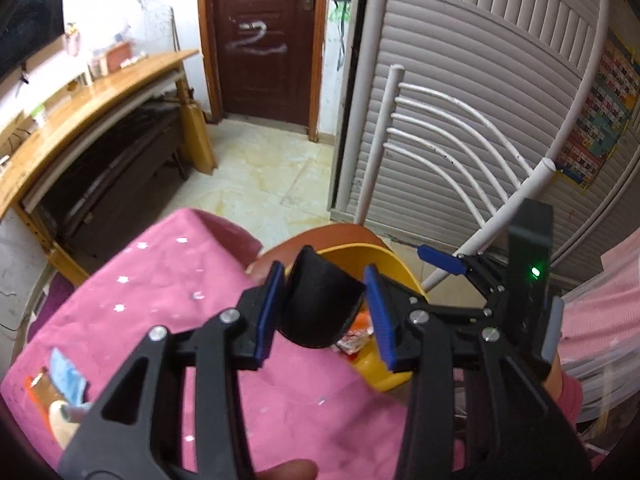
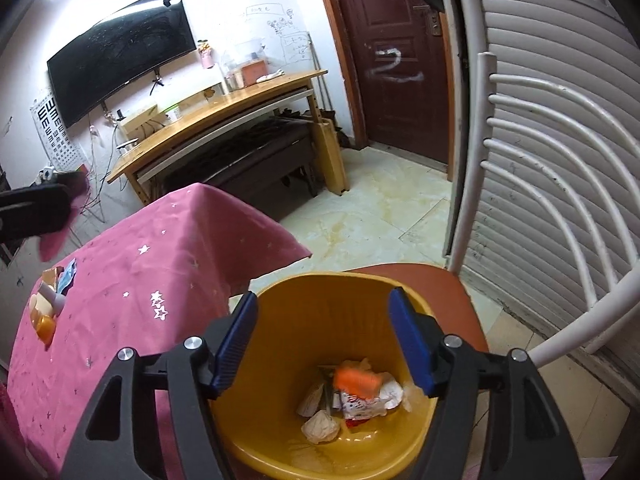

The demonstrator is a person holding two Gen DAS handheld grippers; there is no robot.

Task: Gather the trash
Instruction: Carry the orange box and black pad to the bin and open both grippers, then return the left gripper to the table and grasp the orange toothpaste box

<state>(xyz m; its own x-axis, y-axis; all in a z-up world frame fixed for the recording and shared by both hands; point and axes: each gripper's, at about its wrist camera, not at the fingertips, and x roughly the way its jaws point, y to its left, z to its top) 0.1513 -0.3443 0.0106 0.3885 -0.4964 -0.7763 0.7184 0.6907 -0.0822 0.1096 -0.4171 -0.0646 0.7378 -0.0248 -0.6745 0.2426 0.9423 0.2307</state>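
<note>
My left gripper (image 1: 325, 312) is shut on a curved black piece of trash (image 1: 320, 304) and holds it over the near rim of the yellow bin (image 1: 384, 258). My right gripper (image 2: 325, 342) is open and empty above the same yellow bin (image 2: 280, 400), which stands on a brown chair seat (image 2: 448, 280). In the bin lie an orange item (image 2: 357, 383), crumpled white paper (image 2: 320, 426) and wrappers (image 2: 360, 404). More trash lies on the pink tablecloth: an orange bottle (image 2: 44, 326), a blue wrapper (image 2: 67, 276), also seen in the left wrist view (image 1: 66, 376). The right gripper's body (image 1: 528, 276) shows at right.
The pink star-patterned table (image 2: 132, 280) is left of the bin. A white chair back (image 2: 540, 184) rises at right before a louvred wardrobe (image 2: 568, 80). A wooden desk (image 2: 224, 112), wall TV (image 2: 120, 52) and dark red door (image 2: 396, 60) stand beyond a tiled floor (image 2: 380, 208).
</note>
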